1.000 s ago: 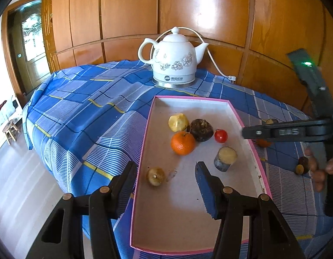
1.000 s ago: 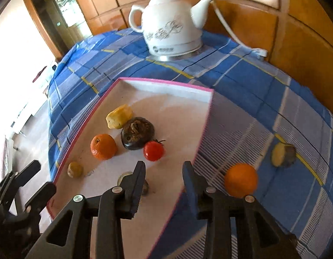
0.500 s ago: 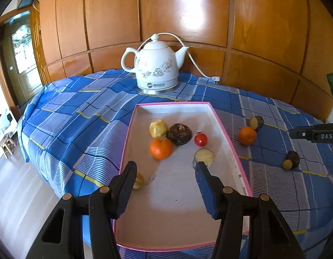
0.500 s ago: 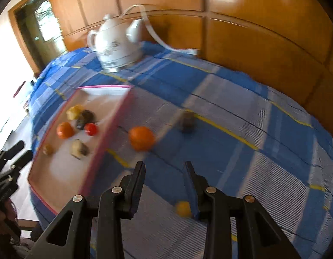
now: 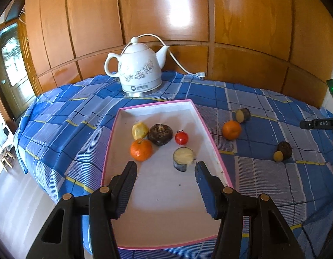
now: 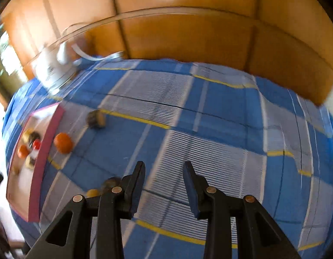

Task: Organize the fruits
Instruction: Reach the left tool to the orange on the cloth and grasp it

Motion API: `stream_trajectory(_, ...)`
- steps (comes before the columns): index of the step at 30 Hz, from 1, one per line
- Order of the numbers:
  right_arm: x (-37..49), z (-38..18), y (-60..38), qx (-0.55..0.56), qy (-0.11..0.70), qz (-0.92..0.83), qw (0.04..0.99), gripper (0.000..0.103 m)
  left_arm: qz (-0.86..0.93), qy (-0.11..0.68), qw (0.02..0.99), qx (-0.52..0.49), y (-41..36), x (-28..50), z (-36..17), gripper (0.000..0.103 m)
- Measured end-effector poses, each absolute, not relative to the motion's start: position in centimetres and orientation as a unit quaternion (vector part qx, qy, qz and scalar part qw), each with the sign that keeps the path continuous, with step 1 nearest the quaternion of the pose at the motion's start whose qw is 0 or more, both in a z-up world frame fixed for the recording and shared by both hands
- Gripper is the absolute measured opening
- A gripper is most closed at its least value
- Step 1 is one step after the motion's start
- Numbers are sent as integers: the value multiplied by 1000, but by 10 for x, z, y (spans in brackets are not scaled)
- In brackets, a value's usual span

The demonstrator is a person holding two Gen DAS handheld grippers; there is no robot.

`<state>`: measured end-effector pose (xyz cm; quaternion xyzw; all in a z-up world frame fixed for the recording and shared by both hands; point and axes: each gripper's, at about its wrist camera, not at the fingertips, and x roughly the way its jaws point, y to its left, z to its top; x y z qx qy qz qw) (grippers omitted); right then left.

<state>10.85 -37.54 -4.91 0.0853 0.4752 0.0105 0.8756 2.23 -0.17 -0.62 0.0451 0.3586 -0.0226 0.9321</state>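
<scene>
Left gripper point(image 5: 165, 170) hovers over the near half of the pink-rimmed tray point(image 5: 211, 138), fingers moderately apart, nothing between them. Tray sits on a blue plaid tablecloth point(image 5: 65, 125) and holds a yellow peeled fruit point(image 5: 140, 130), a dark round fruit point(image 5: 160, 134) touching it, an orange point(image 5: 141, 149) just in front of those two, a small red tomato point(image 5: 181, 137), and a cut dark-skinned piece point(image 5: 183, 158) just ahead of the left gripper's right finger. Outside the tray to its right, on the cloth: a second orange point(image 5: 231, 130), a cut piece point(image 5: 242, 115) just behind it, and farther right a dark fruit point(image 5: 284, 149) with a small yellow fruit point(image 5: 278, 156) touching it. White kettle point(image 5: 138, 72) stands behind the tray near the wood-panel wall point(image 5: 188, 21). Right gripper point(image 6: 164, 170) is over bare cloth well right of the tray, fingers narrowly apart, empty; view is motion-blurred. The small yellow fruit and dark fruit lie just left of its left finger.
</scene>
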Motion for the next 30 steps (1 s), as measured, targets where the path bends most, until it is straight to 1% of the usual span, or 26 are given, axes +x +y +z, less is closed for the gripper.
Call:
stream_trajectory(6, 111, -49, -389, 116, 479, -7, 870, 36, -32, 368, 928, 56, -14, 25, -10, 57)
stream_trajectory(17, 113, -49, -393, 124, 487, -21, 864, 36, -80, 384, 918, 59, -40, 39, -9, 57)
stream_trajectory(20, 113, -49, -396, 130, 488, -25, 863, 36, -104, 388, 914, 52, -52, 47, -6, 56)
stream_trajectory(24, 112, -47, -396, 133, 487, -23, 863, 36, -127, 386, 912, 64, -71, 60, -2, 55)
stream_trajectory(30, 112, -44, -391, 131, 486, -10, 864, 36, -162, 404, 896, 89, -96, 94, -7, 56)
